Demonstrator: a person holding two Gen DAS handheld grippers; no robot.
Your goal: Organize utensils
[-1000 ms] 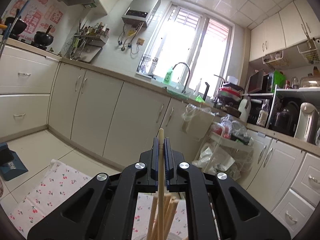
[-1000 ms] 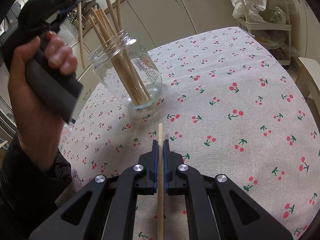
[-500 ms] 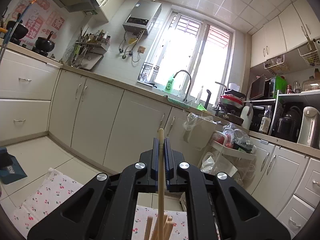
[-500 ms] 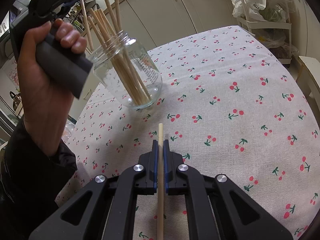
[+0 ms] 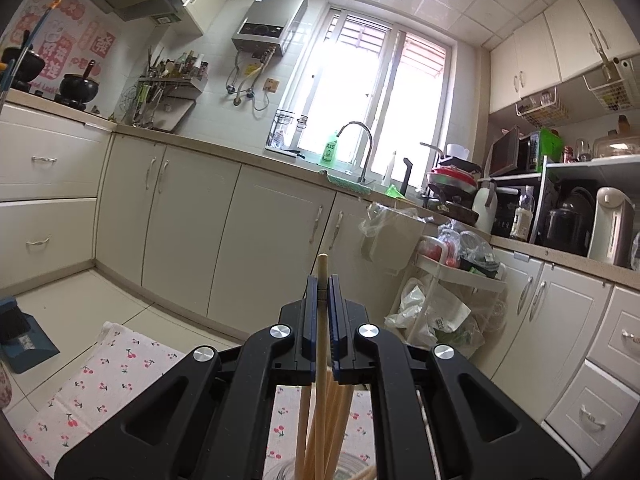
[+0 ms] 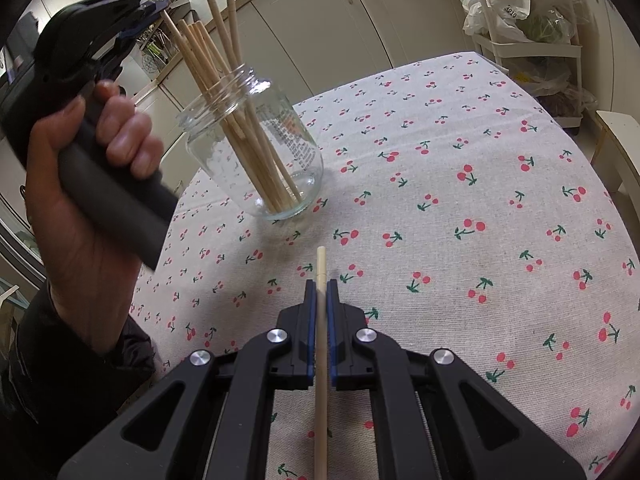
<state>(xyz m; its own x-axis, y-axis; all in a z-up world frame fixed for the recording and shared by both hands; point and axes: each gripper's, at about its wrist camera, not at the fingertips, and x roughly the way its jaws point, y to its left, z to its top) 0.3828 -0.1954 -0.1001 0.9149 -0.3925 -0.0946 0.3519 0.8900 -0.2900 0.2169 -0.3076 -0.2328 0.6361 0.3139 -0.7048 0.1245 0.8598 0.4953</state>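
A clear glass jar [image 6: 256, 152] stands on the cherry-print tablecloth [image 6: 460, 208] and holds several wooden chopsticks [image 6: 224, 80]. My left gripper [image 5: 322, 284] is shut on one wooden chopstick [image 5: 320, 344]. In the right wrist view the left gripper [image 6: 150, 10] is held above and left of the jar, and its chopstick slants down into the jar mouth. The jar's chopsticks show below the left gripper [image 5: 328, 420]. My right gripper [image 6: 320, 288] is shut on another wooden chopstick [image 6: 321, 360], low over the cloth in front of the jar.
Cream kitchen cabinets [image 5: 248, 232] and a sink counter [image 5: 352, 184] run behind the table. A white trolley with plastic bags [image 6: 524, 40] stands past the table's far right corner. A pale chair edge [image 6: 616, 148] is at the right.
My left gripper has moved right and down toward the jar mouth, and its chopstick has entered the jar. My right gripper has stayed still with its chopstick.
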